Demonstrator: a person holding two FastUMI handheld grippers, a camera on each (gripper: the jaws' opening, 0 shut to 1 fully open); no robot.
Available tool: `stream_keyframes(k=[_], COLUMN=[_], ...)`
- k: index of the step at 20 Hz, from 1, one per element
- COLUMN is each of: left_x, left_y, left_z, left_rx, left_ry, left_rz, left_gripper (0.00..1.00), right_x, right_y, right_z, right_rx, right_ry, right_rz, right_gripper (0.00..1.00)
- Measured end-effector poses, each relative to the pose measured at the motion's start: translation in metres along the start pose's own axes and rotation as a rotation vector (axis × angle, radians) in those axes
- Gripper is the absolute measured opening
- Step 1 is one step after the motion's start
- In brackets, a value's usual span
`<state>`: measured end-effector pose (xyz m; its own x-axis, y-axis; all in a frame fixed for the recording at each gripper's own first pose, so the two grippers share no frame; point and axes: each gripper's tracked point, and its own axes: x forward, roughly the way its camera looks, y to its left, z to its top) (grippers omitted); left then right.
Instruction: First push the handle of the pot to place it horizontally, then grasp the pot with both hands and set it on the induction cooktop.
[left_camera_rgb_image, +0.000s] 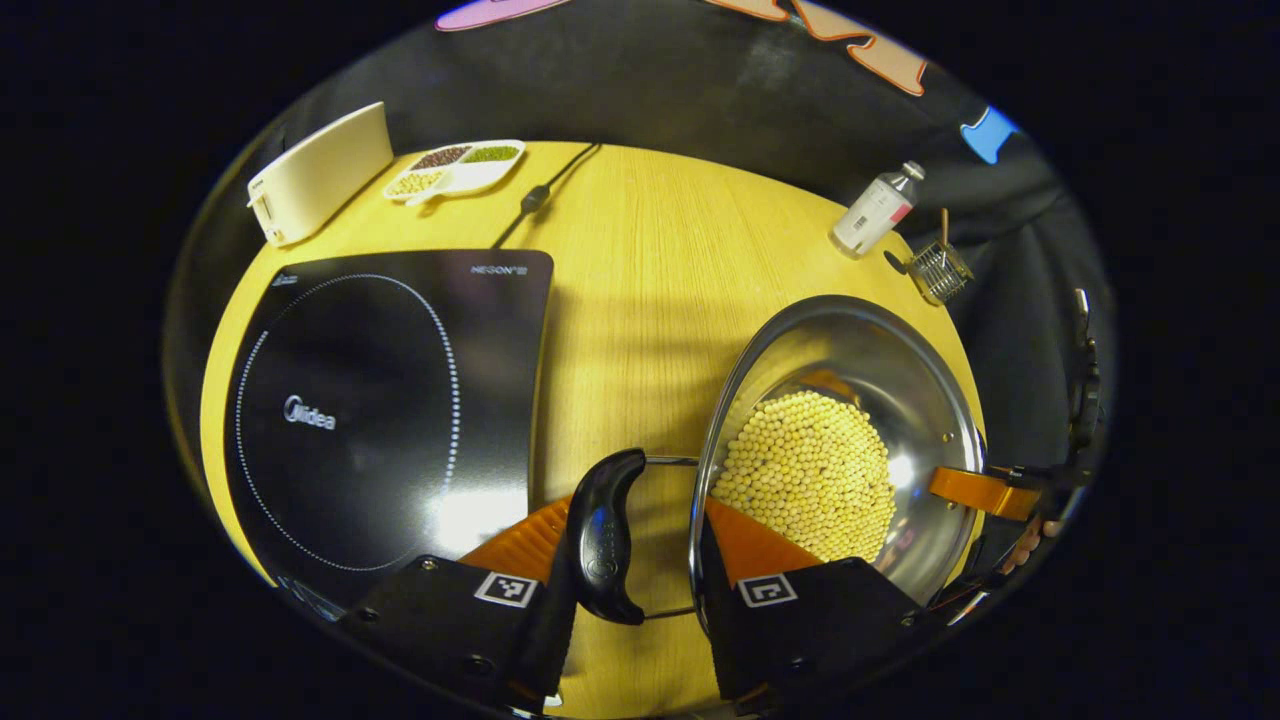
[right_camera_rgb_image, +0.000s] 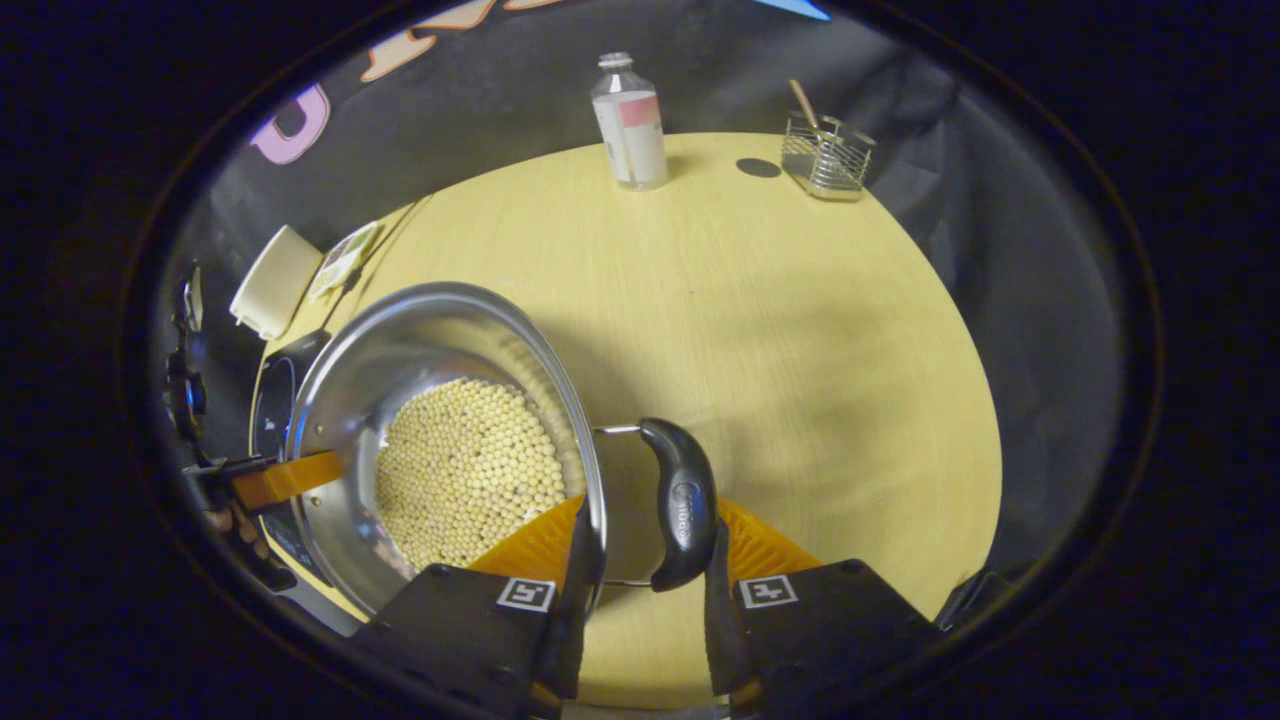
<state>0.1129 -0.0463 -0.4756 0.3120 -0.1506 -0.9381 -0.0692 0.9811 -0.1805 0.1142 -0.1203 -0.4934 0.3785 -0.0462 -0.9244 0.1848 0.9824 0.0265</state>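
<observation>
A steel pot (left_camera_rgb_image: 850, 350) filled with pale yellow beans (left_camera_rgb_image: 810, 475) sits to the right of the black induction cooktop (left_camera_rgb_image: 380, 410). My left gripper (left_camera_rgb_image: 640, 510) clamps one side of the pot, with one finger outside the black handle (left_camera_rgb_image: 605, 535) and the other inside the rim. In the right gripper view, my right gripper (right_camera_rgb_image: 650, 505) holds the opposite side of the pot (right_camera_rgb_image: 400, 340) the same way, around its black handle (right_camera_rgb_image: 680, 510). Each view shows the other gripper's finger (left_camera_rgb_image: 975, 490) (right_camera_rgb_image: 290, 478) at the pot's far rim. I cannot tell whether the pot touches the table.
On the round wooden table (left_camera_rgb_image: 640, 260), a white box (left_camera_rgb_image: 320, 172), a divided tray of beans (left_camera_rgb_image: 458, 165) and a black cable (left_camera_rgb_image: 540, 190) lie behind the cooktop. A bottle (right_camera_rgb_image: 630, 120) and a wire basket (right_camera_rgb_image: 825, 155) stand at the far edge.
</observation>
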Motion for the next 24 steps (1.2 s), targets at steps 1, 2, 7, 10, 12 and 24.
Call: stream_keyframes(k=[1,2,7,10,12,24], left_x=[-0.008,-0.015,-0.058,-0.09,-0.1,-0.096], left_y=[0.002,0.004,0.029,0.058,0.085,0.236], left_z=[0.001,0.002,0.006,0.008,0.007,0.027], left_rx=[0.006,0.005,-0.026,-0.08,-0.1,-0.095], left_ry=[-0.012,-0.02,-0.076,-0.107,-0.122,-0.119], left_rz=[0.011,0.022,0.094,0.153,0.18,0.068], left_gripper=[0.6,0.6,0.6,0.58,0.6,0.58], right_x=[0.001,0.003,0.018,0.032,0.038,0.018], right_y=[-0.002,-0.002,0.001,0.004,0.006,0.003], right_z=[0.001,0.001,0.006,0.013,0.014,0.011], right_rx=[0.001,0.001,-0.031,-0.068,-0.093,-0.078], right_ry=[0.002,0.005,0.018,0.019,0.025,-0.015], right_rz=[0.013,0.028,0.129,0.206,0.235,0.095], right_gripper=[0.47,0.47,0.46,0.46,0.52,0.46])
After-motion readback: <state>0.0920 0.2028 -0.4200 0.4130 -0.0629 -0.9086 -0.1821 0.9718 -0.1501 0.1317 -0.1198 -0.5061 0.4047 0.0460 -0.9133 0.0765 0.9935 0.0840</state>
